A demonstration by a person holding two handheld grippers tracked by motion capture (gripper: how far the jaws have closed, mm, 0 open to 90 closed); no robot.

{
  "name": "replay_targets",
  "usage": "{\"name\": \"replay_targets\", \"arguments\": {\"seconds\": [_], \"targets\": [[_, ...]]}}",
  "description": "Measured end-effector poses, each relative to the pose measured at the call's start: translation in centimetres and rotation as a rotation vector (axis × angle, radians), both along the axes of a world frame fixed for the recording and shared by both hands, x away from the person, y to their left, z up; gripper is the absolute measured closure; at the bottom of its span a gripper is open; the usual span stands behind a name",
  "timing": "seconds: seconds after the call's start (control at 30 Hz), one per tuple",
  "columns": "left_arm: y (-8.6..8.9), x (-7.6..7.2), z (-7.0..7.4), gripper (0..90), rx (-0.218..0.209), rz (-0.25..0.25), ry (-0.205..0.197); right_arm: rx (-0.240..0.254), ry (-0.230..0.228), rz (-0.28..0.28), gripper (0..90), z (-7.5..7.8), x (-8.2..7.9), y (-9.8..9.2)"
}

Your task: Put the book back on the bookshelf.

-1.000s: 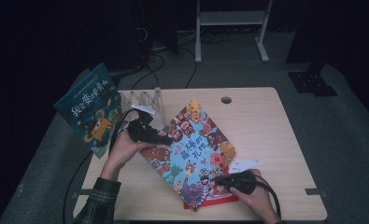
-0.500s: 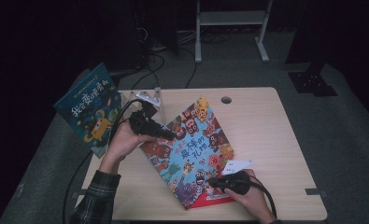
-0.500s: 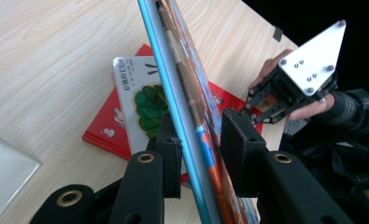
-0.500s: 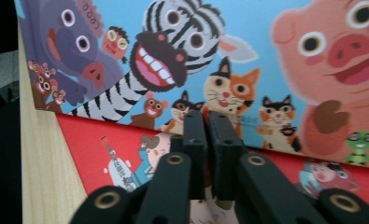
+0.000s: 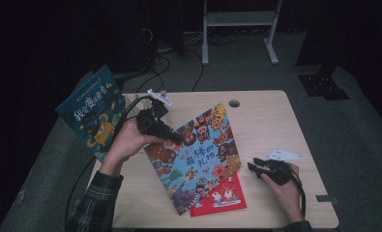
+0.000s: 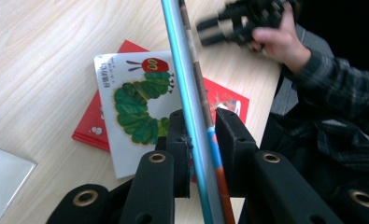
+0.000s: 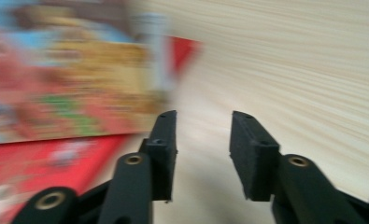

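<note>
Light-blue book [image 5: 198, 154] crowded with multicoloured cartoon animals; red book [image 5: 222, 195] beneath; white book [image 6: 135, 102] bearing green caterpillar with red head; dark-blue book [image 5: 94, 113] with yellow creature; pale wood-grain table [image 5: 266, 121].

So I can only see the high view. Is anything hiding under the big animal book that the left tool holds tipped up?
Observer: Yes. The left gripper view shows a white caterpillar book lying on top of the red book.
Operator: Is the left tool really pinching the animal book?
Observer: Yes. The left tool has just been closing its jaws, and both pads press on the edge of the animal book.
Operator: And is the right tool holding something?
Observer: No. The right tool has just been opening its jaws, and there is just bare table between them.
</note>
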State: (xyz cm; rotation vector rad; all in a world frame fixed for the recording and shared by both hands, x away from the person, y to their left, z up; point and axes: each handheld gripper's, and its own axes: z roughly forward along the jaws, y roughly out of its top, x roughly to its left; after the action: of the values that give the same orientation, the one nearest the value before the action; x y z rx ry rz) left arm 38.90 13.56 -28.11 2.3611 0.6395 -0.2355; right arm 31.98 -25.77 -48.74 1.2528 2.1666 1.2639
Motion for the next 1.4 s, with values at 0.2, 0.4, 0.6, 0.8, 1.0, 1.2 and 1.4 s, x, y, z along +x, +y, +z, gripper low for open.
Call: {"name": "replay_targets", "arguments": {"seconds": [0.2,0.4,0.6,0.8,1.0,1.2,1.4], "targets": [[-0.8,-0.4,1.2,78.4,0.045,-0.024,-0.004,-0.098,0.003,-0.166,47.8,-0.6,2.1,-2.4],[-1.4,-0.8,1.8,80.4,0.066,-0.041,-0.01,-0.142,0.02,-0.25,38.1,-1.3,3.6,-2.9],[-1.8,-1.6,2.7,80.6,0.089,-0.055,-0.034,-0.164,0.06,-0.27,33.1,-1.4,4.4,-3.0],[-1.3,-2.1,3.6,80.7,0.085,-0.055,-0.048,-0.164,0.063,-0.278,31.2,-1.4,4.4,-3.0],[-0.4,-2.4,4.1,80.6,0.091,-0.048,-0.054,-0.165,0.064,-0.282,30.0,-1.5,4.5,-3.0],[1.1,-2.7,4.7,80.6,0.098,-0.025,-0.064,-0.165,0.064,-0.282,29.9,-1.5,4.5,-3.0],[3.0,-3.0,5.7,80.5,0.083,0.008,-0.09,-0.165,0.064,-0.283,30.0,-1.5,4.5,-3.0]]}}
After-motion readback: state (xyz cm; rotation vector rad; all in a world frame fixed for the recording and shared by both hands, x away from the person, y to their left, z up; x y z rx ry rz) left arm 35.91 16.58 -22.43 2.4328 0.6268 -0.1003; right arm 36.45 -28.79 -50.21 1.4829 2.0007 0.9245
